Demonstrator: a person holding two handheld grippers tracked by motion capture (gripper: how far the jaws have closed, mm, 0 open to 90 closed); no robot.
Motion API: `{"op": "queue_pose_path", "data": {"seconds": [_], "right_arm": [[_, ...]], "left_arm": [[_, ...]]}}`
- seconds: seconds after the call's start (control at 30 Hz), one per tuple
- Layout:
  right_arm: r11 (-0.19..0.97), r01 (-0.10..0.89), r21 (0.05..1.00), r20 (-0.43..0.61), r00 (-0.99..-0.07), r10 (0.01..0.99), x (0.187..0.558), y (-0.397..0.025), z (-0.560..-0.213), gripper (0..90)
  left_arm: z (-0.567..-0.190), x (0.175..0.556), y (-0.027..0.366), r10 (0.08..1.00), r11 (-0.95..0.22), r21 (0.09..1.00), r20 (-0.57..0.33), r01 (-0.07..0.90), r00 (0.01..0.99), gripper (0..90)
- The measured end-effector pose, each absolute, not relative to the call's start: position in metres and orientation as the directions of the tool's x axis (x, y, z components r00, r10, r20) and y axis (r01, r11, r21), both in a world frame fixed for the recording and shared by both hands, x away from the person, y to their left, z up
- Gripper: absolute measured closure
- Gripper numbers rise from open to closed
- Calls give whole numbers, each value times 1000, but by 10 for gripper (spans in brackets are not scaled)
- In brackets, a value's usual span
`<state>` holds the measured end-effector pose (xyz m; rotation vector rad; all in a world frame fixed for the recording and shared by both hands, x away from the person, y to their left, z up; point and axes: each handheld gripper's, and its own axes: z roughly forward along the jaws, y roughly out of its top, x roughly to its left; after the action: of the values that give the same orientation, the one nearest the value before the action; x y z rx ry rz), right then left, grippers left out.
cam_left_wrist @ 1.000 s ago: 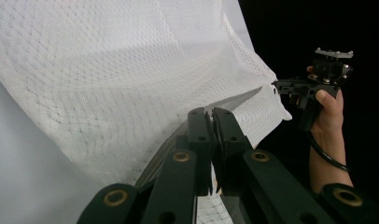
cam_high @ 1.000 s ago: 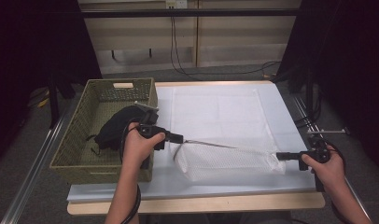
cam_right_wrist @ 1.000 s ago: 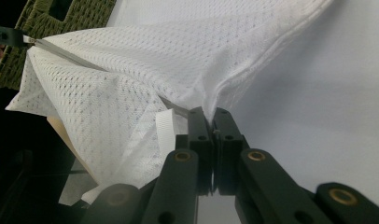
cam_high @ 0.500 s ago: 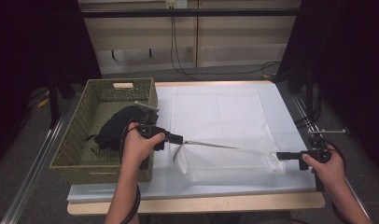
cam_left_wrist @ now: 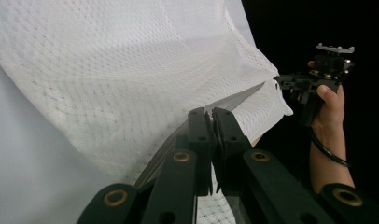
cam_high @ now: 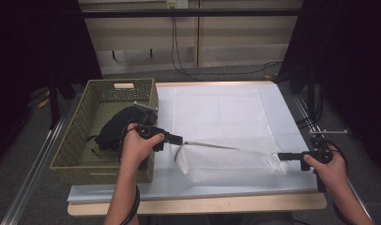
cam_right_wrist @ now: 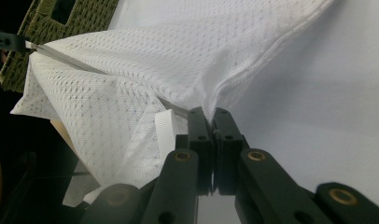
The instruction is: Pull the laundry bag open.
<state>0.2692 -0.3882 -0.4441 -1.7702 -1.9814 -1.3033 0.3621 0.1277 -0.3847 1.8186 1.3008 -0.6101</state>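
Both grippers, left [cam_high: 179, 139] and right [cam_high: 281, 156], pinch opposite ends of the mesh bag [cam_high: 226, 161], stretched above the table [cam_high: 292, 136]. The high view adds the basket [cam_high: 80, 136] holding dark cloth [cam_high: 114, 129]; the gripper views show the jaws clamped on the mesh.

Both forearms were bare, no sleeves to be seen. The left tongs [cam_left_wrist: 211, 116] and right tongs [cam_right_wrist: 211, 116] were matte black, with brass-coloured rivets at the joints, a black cable trailing from each and looping around the wrist
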Motion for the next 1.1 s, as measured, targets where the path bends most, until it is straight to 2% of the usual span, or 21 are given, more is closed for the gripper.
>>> {"op": "queue_pose_path", "data": {"seconds": [1.1], "right_arm": [[-113,868,483,633,-257,731,268,-394,-442,888]], "left_arm": [[-383,362,139,551,-144,330,-756,933,353,869]]}}
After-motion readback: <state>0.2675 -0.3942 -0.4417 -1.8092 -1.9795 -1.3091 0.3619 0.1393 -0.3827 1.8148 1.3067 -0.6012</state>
